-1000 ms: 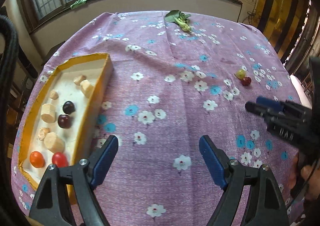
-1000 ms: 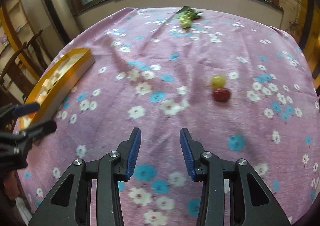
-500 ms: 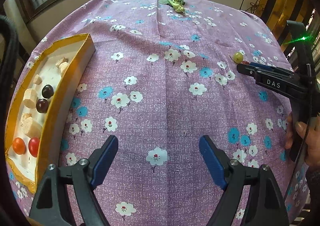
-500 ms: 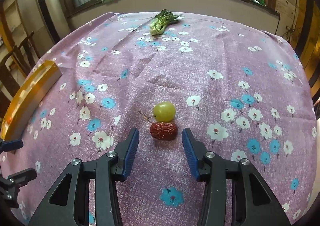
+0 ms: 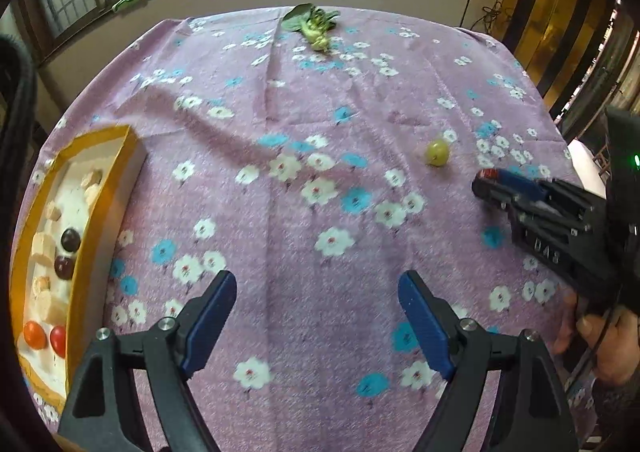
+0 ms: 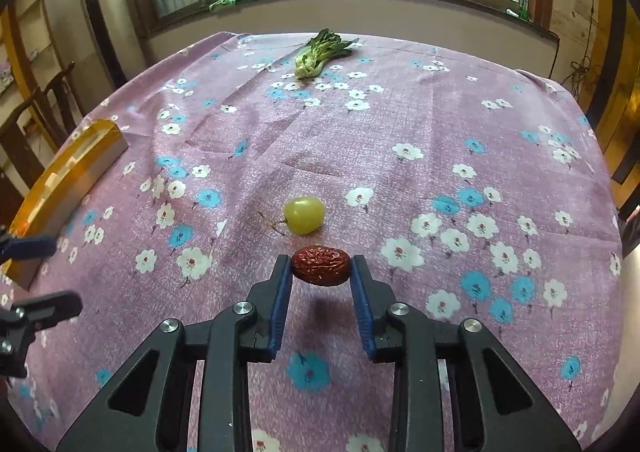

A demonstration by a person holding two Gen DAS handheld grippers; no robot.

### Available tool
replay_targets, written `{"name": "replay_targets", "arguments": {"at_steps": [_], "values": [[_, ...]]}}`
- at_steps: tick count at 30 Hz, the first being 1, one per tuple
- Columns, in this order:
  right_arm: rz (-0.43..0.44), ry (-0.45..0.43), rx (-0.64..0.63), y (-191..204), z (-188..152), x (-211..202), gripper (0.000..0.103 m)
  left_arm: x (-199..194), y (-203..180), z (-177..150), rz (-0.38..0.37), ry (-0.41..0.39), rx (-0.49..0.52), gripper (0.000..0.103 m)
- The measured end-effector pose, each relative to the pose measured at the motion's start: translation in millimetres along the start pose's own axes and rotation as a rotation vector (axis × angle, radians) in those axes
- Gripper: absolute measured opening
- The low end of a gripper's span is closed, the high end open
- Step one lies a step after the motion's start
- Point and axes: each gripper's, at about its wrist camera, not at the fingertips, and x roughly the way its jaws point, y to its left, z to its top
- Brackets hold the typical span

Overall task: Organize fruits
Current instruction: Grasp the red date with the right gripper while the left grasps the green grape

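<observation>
My right gripper [image 6: 320, 272] is shut on a wrinkled red date [image 6: 321, 271] and holds it just above the cloth, over its shadow. A green grape [image 6: 304, 215] with a stem lies just beyond it; it also shows in the left wrist view [image 5: 437, 152]. My left gripper [image 5: 316, 316] is open and empty over the near middle of the cloth. The right gripper shows in the left wrist view [image 5: 486, 181] with a bit of the red date [image 5: 487, 173] at its tip. An orange tray [image 5: 102, 195] at the left holds dark fruits [image 5: 70, 239], red tomatoes [image 5: 58, 339] and pale chunks.
A purple flowered tablecloth [image 6: 400, 139] covers the table. A leafy green vegetable [image 6: 320, 53] lies at the far edge; it also shows in the left wrist view [image 5: 314, 25]. The tray's side shows in the right wrist view [image 6: 68, 187]. Chairs stand off to the left.
My right gripper has moved forward to the date, shut on it and lifted it slightly off the cloth. The left gripper has drawn back and stays open.
</observation>
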Motion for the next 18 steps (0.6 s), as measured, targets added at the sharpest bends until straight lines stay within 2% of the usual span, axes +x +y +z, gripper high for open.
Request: {"name": "replay_targets", "arguments": {"at_steps": [4,8,10,13,16,18], "values": [[-0.039,-0.007,-0.047,-4.4,-23.2,-22.7,0.029,15.1,-43.8,35.5,-0.082,-0.021,0.105,0.085],[-0.049,-0.006,-0.051,-10.9,-42.2,-35.4,0.029,42.0,-79.0,64.0,-0.176,-0.002,0.217,0.085],[-0.037,-0.004,-0.022,-18.2,-48.8,-38.0,0.029,56.3,-88.9,73.9,-0.191,0.008,0.259,0.084],[-0.017,0.003,0.014,-28.3,-54.9,-38.0,0.029,72.7,-96.1,80.7,-0.206,0.034,0.325,0.079],[0.006,0.004,0.05,-37.6,-56.3,-35.2,0.029,84.3,-102.5,83.1,-0.174,0.04,0.396,0.075],[0.02,0.003,0.071,-41.8,-57.2,-34.4,0.029,88.7,-102.3,83.6,-0.172,0.053,0.421,0.068]]}}
